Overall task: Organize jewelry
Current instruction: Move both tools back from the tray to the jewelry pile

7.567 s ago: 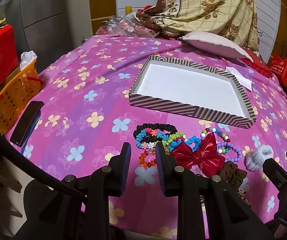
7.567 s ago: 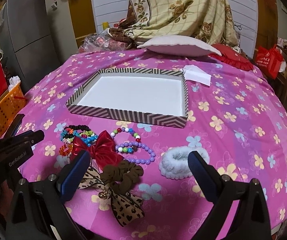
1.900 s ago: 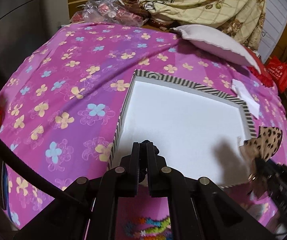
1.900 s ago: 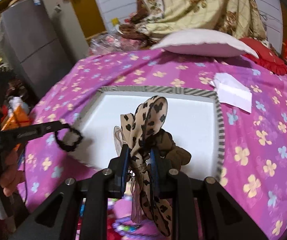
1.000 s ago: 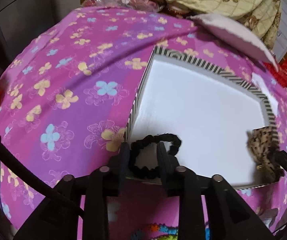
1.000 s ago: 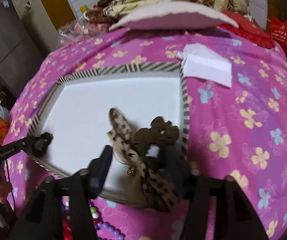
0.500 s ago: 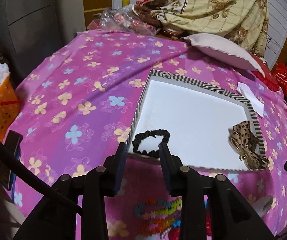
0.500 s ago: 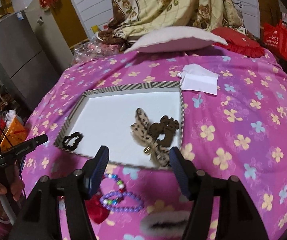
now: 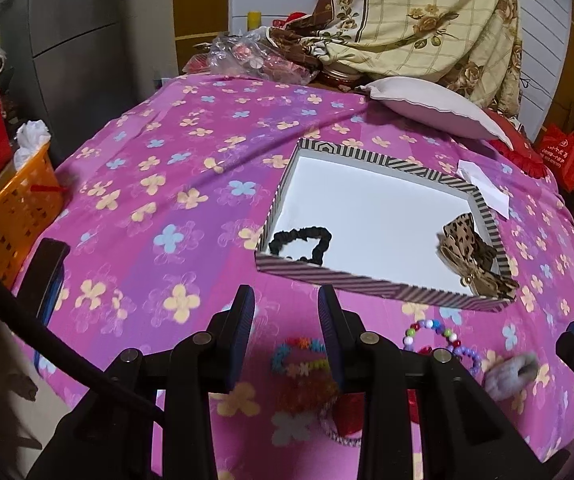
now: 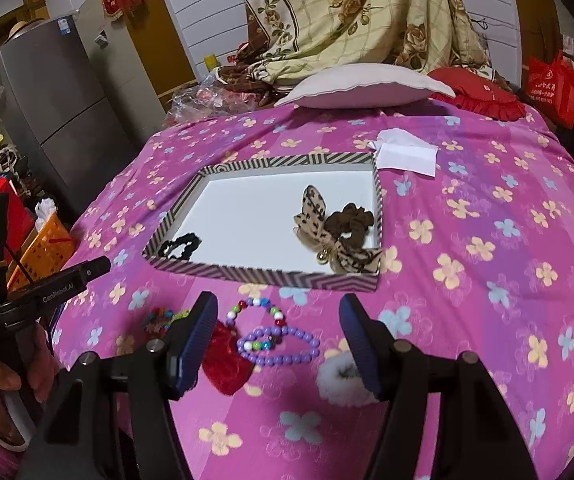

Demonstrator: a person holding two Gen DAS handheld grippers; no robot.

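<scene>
A striped box tray point(image 9: 367, 280) point(image 10: 263, 274) lies on the pink flowered cloth. Inside it are a black scrunchie point(image 9: 301, 242) point(image 10: 179, 248) at the near left, and a leopard bow point(image 9: 471, 252) point(image 10: 319, 228) with a brown scrunchie point(image 10: 351, 220) at the near right. My left gripper point(image 9: 285, 300) hangs open and empty in front of the tray, above flower bracelets point(image 9: 299, 356). My right gripper point(image 10: 279, 308) is open and empty over purple beads point(image 10: 275, 336), a red bow point(image 10: 227, 356) and a white fluffy scrunchie point(image 10: 339, 380).
An orange basket point(image 9: 11, 208) and a dark flat object point(image 9: 45, 276) sit at the left table edge. A pillow point(image 9: 427, 104) and white paper point(image 9: 483, 188) lie behind the tray. A hand point(image 10: 3, 384) holds the left gripper's handle.
Both grippers have drawn back and upward from the tray to the near pile. The black scrunchie and the leopard bow with the brown scrunchie stay lying in the tray.
</scene>
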